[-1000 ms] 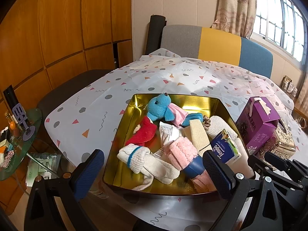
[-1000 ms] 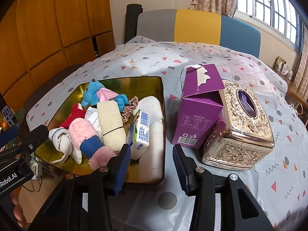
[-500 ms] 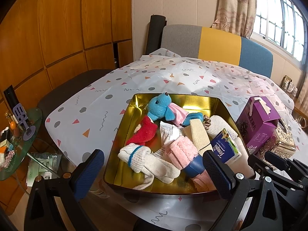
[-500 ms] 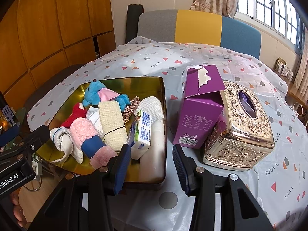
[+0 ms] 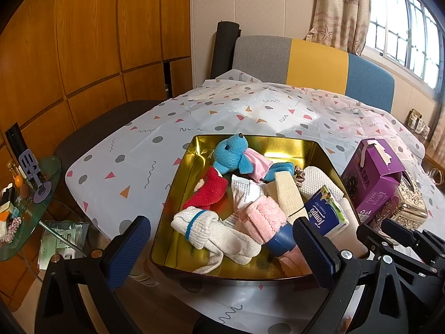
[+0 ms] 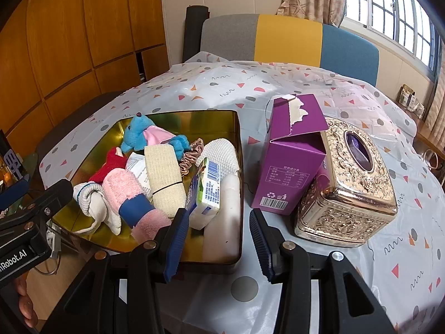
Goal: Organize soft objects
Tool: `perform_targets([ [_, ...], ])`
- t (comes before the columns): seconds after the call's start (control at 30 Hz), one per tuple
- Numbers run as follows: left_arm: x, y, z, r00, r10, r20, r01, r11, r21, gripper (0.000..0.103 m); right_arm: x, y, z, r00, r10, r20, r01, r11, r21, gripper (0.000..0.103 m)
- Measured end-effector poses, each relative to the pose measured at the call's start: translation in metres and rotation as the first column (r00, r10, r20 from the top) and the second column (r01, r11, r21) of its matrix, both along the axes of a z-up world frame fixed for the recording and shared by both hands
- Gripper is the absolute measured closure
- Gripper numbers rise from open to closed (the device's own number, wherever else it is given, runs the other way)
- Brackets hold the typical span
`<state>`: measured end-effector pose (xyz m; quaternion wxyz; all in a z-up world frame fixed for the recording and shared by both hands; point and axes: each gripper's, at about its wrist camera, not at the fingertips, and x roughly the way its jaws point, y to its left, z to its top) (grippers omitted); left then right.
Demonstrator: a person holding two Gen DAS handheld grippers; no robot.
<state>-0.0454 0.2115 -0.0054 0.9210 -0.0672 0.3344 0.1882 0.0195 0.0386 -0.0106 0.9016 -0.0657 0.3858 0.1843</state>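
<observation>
The tissue pack (image 5: 326,215) standing in the gold tin (image 5: 178,194) reads "Tempo", the one brand I can read. At the left edge of my right-wrist view, my left claw's body (image 6: 16,256) shows "nRobot.AI". The purple carton (image 6: 289,164) bears a barcode, recycling symbols and a table too small to read.

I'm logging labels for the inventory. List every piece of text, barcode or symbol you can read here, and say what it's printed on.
"Tempo": on the blue and white tissue packet in the gold metal tin.
"nRobot.AI", cut off at the frame edge: on the left gripper, seen in the right wrist view.
Barcode and recycling symbols: on the purple cardboard carton; its printed table is too small to read.
Barcode: on the tissue packet's back; digits unreadable.
</observation>
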Motion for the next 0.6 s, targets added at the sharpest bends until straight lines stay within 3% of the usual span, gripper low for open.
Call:
perform_targets([
  [0.6, -0.0016, 0.0008, -0.0003, 1.0, 0.003, -0.005, -0.003, 1.0, -0.002, 0.0, 0.0, 0.0002, -0.0002, 1.0, 0.0, 0.0, 0.0, 1.0, 0.0, 0.057],
])
